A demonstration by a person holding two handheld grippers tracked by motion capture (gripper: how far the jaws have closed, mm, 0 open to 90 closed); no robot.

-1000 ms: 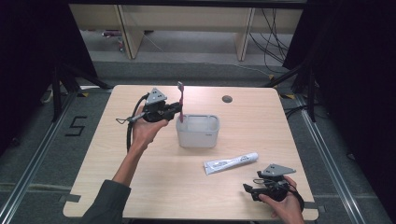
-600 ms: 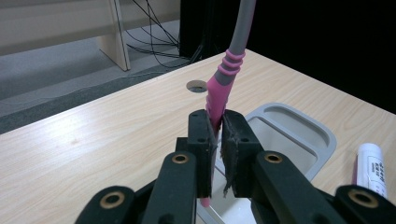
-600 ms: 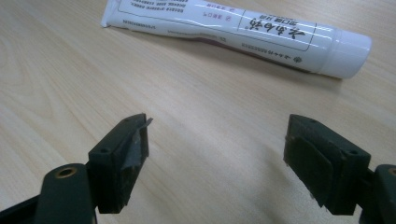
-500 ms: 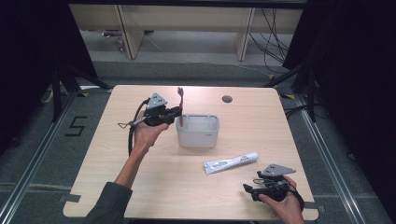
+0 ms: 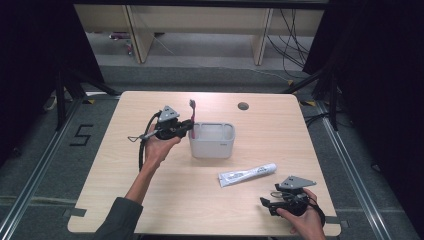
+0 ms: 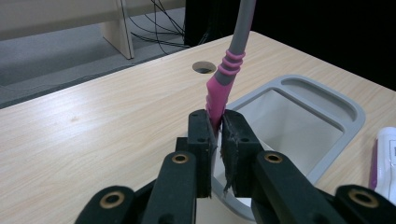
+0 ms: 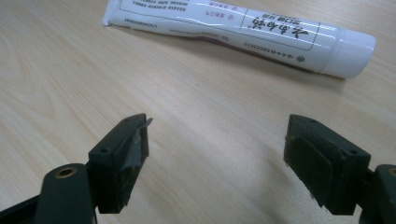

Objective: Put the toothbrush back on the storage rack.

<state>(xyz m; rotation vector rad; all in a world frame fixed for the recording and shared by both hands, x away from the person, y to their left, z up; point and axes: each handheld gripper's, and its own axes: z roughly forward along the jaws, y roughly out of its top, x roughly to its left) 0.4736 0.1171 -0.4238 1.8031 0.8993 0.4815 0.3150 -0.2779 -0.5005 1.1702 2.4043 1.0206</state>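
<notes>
Clearly the step in hand is lowering the toothbrush [image 5: 192,111] into the grey bin [image 5: 212,140], and doing it well comes down to keeping the brush upright and centred over the opening. The left tool [image 6: 218,135] has its 2 jaws clamped on the pink lower part of the handle, with the grey shaft rising above them and the bristle end on top in the high view. That tool sits at the bin's left rim, so the handle's bottom end hangs just at or inside that edge; I judge it wise to shift slightly toward the middle of the bin before going lower, so the end does not catch on the rim. Descend slowly, hold the grip firm until the bottom end meets the floor of the bin, then part the jaws and let the brush lean against a wall. The right tool [image 7: 217,154] rests low over the tabletop [image 5: 150,200] with its jaws wide apart and nothing between them, close to the toothpaste tube [image 5: 247,174], which lies flat near the bin.
</notes>
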